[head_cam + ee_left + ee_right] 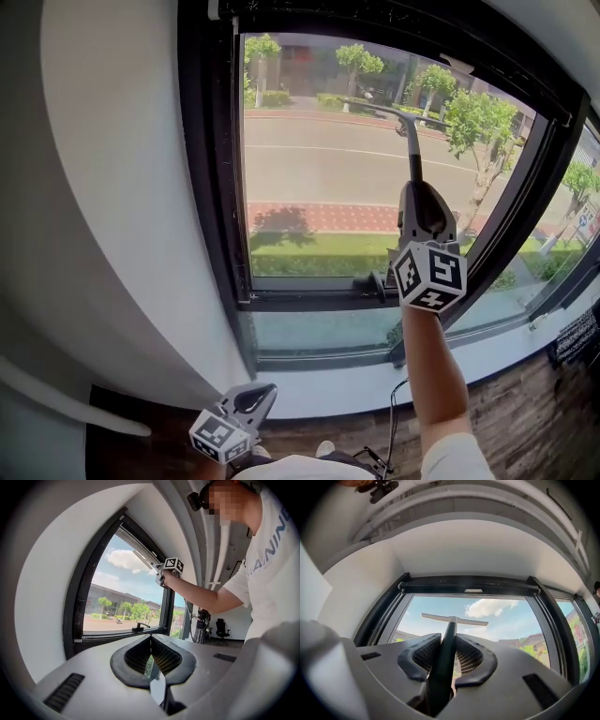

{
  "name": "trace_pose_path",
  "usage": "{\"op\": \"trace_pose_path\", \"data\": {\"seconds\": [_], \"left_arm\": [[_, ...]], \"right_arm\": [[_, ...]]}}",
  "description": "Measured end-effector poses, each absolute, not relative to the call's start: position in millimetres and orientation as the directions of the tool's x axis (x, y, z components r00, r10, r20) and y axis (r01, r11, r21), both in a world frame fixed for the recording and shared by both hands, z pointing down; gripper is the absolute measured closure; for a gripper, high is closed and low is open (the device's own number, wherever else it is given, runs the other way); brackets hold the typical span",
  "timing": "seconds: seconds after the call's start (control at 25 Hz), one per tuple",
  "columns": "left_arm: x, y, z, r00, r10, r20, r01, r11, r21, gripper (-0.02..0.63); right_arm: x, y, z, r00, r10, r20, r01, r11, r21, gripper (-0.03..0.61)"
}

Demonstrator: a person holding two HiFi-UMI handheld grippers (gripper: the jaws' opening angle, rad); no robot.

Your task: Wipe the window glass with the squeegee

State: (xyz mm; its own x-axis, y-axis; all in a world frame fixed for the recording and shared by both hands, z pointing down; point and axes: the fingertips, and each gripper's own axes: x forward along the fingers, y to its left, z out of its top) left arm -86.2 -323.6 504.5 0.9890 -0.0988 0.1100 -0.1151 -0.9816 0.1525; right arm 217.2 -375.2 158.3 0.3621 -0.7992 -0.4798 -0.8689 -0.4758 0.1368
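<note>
As the squeegee (411, 141) stands: its blade is high on the window glass (309, 169), right of centre and near the top frame (375, 23); its dark handle runs down into the right gripper (419, 199).
Blade contact: it looks set against the pane, though no view settles whether it truly touches.
Right gripper: raised at arm's length, jaws clamped on the squeegee handle.
Left gripper (251, 401): low by the person's body, well apart from the window, jaws together with nothing between them.
Glass: no suds, streaks or wet marks show, so wiped and unwiped parts cannot be told apart.
Done, by my judgement: little that shows; the high blade suggests a downward stroke at its start.
Left to do: probably the pane below the blade and the whole left side, down to the latch (370, 281) on the bottom frame.
</note>
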Motion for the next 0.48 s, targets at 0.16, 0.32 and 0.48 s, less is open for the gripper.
{"op": "trace_pose_path", "data": {"seconds": [0.16,0.32,0.48], "left_arm": [[-87.1,-327.0,504.1,0.988,-0.111,0.109,-0.128,-0.978,0.166,0.597],[-84.4,-327.3,503.4,0.988,-0.108,0.112,-0.124,-0.98,0.155,0.597],[-86.8,-328.2,502.9,0.987,-0.111,0.12,-0.128,-0.982,0.14,0.597]], "right_arm": [[218.0,-393.5,110.6,0.34,-0.784,-0.52,-0.876,-0.466,0.129,0.479],[215.3,-411.2,81.6,0.323,-0.775,-0.543,-0.868,-0.471,0.156,0.48],[211.2,-417.5,65.2,0.309,-0.768,-0.561,-0.86,-0.478,0.18,0.48]]}}
